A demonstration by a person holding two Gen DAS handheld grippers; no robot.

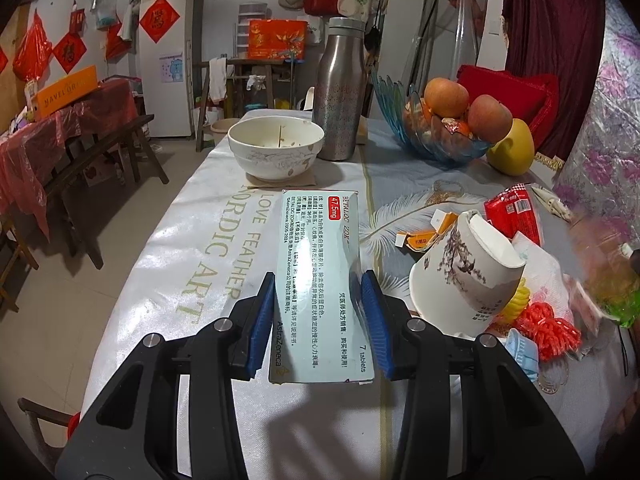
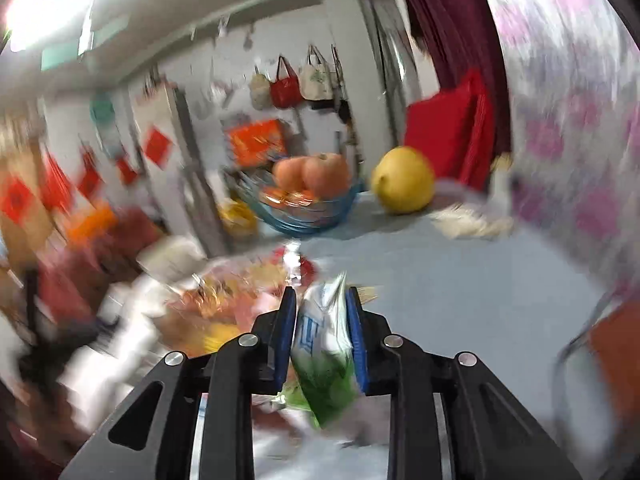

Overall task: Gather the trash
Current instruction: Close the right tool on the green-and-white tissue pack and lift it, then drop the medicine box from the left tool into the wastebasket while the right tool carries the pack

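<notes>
My left gripper [image 1: 318, 296] is shut on a pale green medicine box [image 1: 320, 276], held flat above the table and pointing away from me. To its right lies a heap of trash: a tipped paper cup [image 1: 464, 276], a red wrapper [image 1: 512, 216], an orange mesh net [image 1: 548, 330], small orange cartons [image 1: 424, 236] and white tissue [image 1: 544, 264]. My right gripper [image 2: 322, 316] is shut on a crumpled white and green plastic wrapper [image 2: 324, 356]. The right wrist view is heavily blurred. That wrapper shows as a blurred green smear [image 1: 612, 296] at the right edge of the left wrist view.
A white bowl [image 1: 276, 146] and a steel bottle [image 1: 340, 92] stand at the far end of the table. A blue glass fruit bowl [image 1: 436, 136] with apples and a yellow pomelo [image 1: 512, 148] sit at the back right. A red-covered side table [image 1: 60, 132] and bench stand left.
</notes>
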